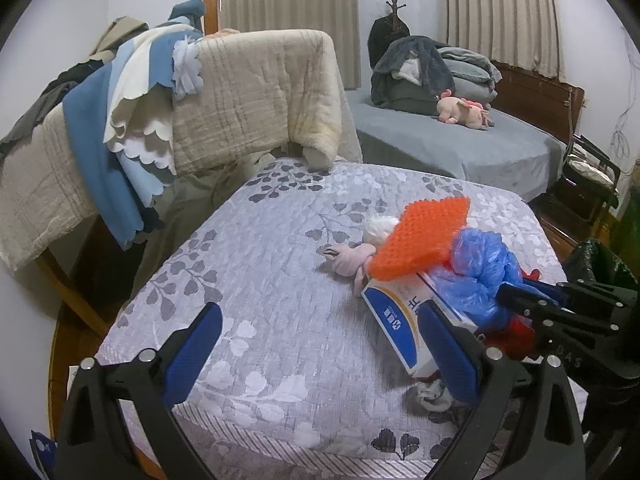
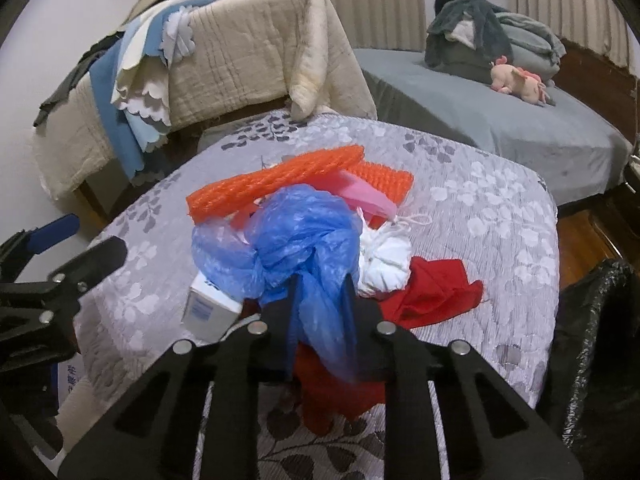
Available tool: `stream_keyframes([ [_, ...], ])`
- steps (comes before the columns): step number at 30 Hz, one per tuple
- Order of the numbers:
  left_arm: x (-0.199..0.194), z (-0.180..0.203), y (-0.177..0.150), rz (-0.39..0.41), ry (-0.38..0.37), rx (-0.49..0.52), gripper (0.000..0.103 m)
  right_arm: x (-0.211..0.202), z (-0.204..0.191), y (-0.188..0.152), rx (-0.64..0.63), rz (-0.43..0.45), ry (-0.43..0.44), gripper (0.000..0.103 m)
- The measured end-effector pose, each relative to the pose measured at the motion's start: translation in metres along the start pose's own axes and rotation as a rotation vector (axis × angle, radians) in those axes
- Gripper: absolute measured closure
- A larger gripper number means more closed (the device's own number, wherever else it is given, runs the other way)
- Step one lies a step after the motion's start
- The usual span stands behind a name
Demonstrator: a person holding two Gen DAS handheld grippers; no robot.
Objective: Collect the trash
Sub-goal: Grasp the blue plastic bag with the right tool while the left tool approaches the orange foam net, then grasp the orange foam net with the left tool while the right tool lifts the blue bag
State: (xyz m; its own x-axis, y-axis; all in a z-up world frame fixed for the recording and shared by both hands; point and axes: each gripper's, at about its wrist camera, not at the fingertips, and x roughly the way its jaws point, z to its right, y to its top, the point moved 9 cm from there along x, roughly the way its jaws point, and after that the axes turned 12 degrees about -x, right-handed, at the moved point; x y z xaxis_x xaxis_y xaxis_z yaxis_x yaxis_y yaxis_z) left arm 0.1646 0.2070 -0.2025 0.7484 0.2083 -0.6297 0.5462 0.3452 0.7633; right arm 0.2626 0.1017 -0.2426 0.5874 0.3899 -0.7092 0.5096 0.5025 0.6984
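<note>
Blue bag [image 2: 288, 248]: thin crumpled plastic, translucent, atop trash pile on leaf-print bed [image 2: 480, 216]; right gripper [image 2: 320, 292] nearly closed, pinching its tail; left gripper [image 1: 320, 356] wide open, empty.

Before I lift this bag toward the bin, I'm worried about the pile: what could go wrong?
1. The right gripper pinches only a fold of the blue plastic bag; thin film may slip or tear.
2. The bag lies against the orange mesh and white-and-blue box; lifting may drag them along.
</note>
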Motion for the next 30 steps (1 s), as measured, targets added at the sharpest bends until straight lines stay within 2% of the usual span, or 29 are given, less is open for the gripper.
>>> stream_keyframes([
  [4,-0.003,0.007,0.001,0.001,-0.015,0.006,0.012,-0.015,0.006,0.005,0.006,0.029,-0.012,0.087],
  [11,-0.003,0.028,0.005,0.003,-0.058,0.015,0.012,-0.037,0.027,0.008,0.025,0.053,-0.066,0.088],
  [18,0.018,0.055,0.011,-0.006,-0.093,0.049,0.013,-0.04,0.055,0.006,0.057,0.054,-0.108,0.088],
  [24,0.049,0.066,0.012,-0.068,-0.123,0.053,0.025,-0.033,0.064,0.003,0.073,0.04,-0.108,0.088],
  [29,0.07,0.075,0.007,-0.124,-0.143,0.089,0.03,-0.027,0.066,0.002,0.085,0.028,-0.102,0.088],
  [30,0.076,0.077,0.003,-0.149,-0.153,0.096,0.035,-0.025,0.067,0.002,0.087,0.026,-0.101,0.088],
])
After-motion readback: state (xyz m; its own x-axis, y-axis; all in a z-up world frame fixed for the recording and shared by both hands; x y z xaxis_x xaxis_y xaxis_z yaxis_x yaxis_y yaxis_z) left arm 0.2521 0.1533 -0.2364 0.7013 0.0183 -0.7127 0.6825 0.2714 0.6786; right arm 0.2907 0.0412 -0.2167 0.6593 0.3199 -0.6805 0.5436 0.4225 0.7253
